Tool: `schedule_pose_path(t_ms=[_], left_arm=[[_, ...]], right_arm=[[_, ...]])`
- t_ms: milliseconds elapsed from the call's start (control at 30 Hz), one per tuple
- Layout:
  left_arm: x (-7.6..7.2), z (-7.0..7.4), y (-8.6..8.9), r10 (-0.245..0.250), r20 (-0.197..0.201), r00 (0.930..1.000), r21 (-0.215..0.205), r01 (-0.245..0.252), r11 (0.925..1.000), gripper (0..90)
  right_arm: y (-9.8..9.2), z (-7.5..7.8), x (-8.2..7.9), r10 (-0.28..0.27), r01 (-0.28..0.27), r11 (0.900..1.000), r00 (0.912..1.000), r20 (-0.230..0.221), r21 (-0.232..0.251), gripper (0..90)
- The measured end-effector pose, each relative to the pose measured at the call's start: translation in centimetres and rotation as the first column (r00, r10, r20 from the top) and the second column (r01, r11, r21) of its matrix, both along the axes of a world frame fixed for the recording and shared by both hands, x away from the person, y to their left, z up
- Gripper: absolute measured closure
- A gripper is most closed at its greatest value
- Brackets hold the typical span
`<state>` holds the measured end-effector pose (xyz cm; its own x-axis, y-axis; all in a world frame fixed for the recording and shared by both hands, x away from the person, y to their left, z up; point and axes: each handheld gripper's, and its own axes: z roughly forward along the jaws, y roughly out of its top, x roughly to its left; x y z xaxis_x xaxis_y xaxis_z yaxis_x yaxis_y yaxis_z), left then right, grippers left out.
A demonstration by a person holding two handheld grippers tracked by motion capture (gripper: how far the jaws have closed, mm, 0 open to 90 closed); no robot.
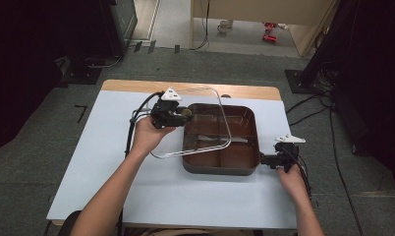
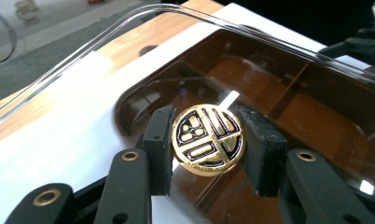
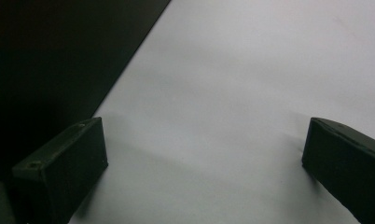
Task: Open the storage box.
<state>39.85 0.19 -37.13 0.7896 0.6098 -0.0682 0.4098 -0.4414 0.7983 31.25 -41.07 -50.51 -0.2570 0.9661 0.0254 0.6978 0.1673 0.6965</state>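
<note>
Left gripper (image 2: pixel 208 140) clamped on gold round knob (image 2: pixel 208 140) of clear lid (image 1: pixel 193 123) — lid tilted, half off brown compartment tray (image 1: pixel 244 167). Step: lid removal, probably. Right gripper (image 1: pixel 271 160) wide open, nothing between jaws, beside tray's right edge on white table (image 1: pixel 112 162). Next — carry lid clear, set flat.

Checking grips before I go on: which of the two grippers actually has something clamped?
The left gripper: its jaws pinch the gold knob of the clear lid, tilted over the brown tray. The right gripper gapes above bare table.
</note>
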Motion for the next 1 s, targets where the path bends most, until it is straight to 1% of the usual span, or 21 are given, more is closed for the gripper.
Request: schedule_pose_path(t_ms=[33, 67, 200, 233, 267, 300, 333, 367, 433, 600, 800, 900, 1000], left_arm=[[0.0, 0.0, 0.5, 0.01, -0.001, 1.0, 0.002, -0.01, 0.9999, 59.0], [0.1, 0.0, 1.5, 0.031, -0.006, 0.9995, 0.004, -0.031, 0.9995, 59.0], [0.4, -0.2, 3.4, 0.078, -0.028, 0.9966, 0.003, -0.078, 0.997, 59.0], [0.4, -0.2, 3.4, 0.078, -0.028, 0.9966, 0.003, -0.078, 0.997, 59.0], [0.5, -0.4, 4.3, 0.101, -0.034, 0.9943, 0.006, -0.101, 0.9949, 58.9], [0.5, -0.4, 4.3, 0.101, -0.034, 0.9943, 0.006, -0.101, 0.9949, 59.0], [0.7, -0.5, 5.2, 0.127, -0.033, 0.9913, 0.013, -0.127, 0.9918, 58.9], [0.8, -0.6, 5.6, 0.14, -0.033, 0.9895, 0.015, -0.14, 0.99, 59.0], [1.0, -0.7, 6.6, 0.163, -0.033, 0.986, 0.021, -0.163, 0.9864, 59.0], [1.6, -1.1, 8.9, 0.211, -0.043, 0.9766, 0.018, -0.21, 0.9775, 59.0], [2.5, -2.2, 11.5, 0.28, -0.069, 0.9575, 0.016, -0.28, 0.9599, 59.0], [2.8, -2.9, 12.5, 0.302, -0.079, 0.9499, 0.027, -0.301, 0.9532, 59.0], [3.2, -3.6, 13.4, 0.321, -0.099, 0.9419, 0.034, -0.319, 0.9471, 58.9]], right_arm=[[0.0, 0.0, 0.0, 0.0, 0.0, 1.0, 1.0, 0.0, 0.0, 0.0], [0.0, 0.0, 0.0, 0.0, 0.0, 1.0, 1.0, 0.0, 0.001, 0.0], [0.0, 0.0, 0.0, 0.002, -0.002, 1.0, 1.0, 0.001, 0.0, 0.0], [0.0, 0.0, 0.0, 0.002, -0.002, 1.0, 1.0, 0.001, 0.0, 0.0], [0.0, 0.0, 0.0, 0.0, 0.0, 1.0, 1.0, 0.0, 0.0, 0.0], [0.0, 0.0, 0.0, 0.0, 0.0, 1.0, 1.0, 0.0, 0.0, 0.0], [0.0, 0.0, 0.0, 0.0, 0.0, 1.0, 1.0, 0.0, 0.0, 0.0], [0.0, 0.0, 0.0, 0.0, 0.0, 1.0, 1.0, 0.0, 0.0, 0.0], [0.0, 0.0, 0.0, 0.001, -0.001, 1.0, 1.0, 0.0, 0.0, 0.0], [0.0, 0.0, 0.0, 0.002, -0.002, 1.0, 1.0, 0.001, -0.001, 0.0], [0.0, 0.0, 0.0, 0.001, -0.001, 1.0, 1.0, 0.001, 0.0, 0.0], [0.0, 0.0, 0.0, 0.001, -0.001, 1.0, 1.0, 0.001, 0.0, 0.0], [0.0, 0.0, 0.0, 0.001, -0.001, 1.0, 1.0, 0.001, 0.0, 0.0]])
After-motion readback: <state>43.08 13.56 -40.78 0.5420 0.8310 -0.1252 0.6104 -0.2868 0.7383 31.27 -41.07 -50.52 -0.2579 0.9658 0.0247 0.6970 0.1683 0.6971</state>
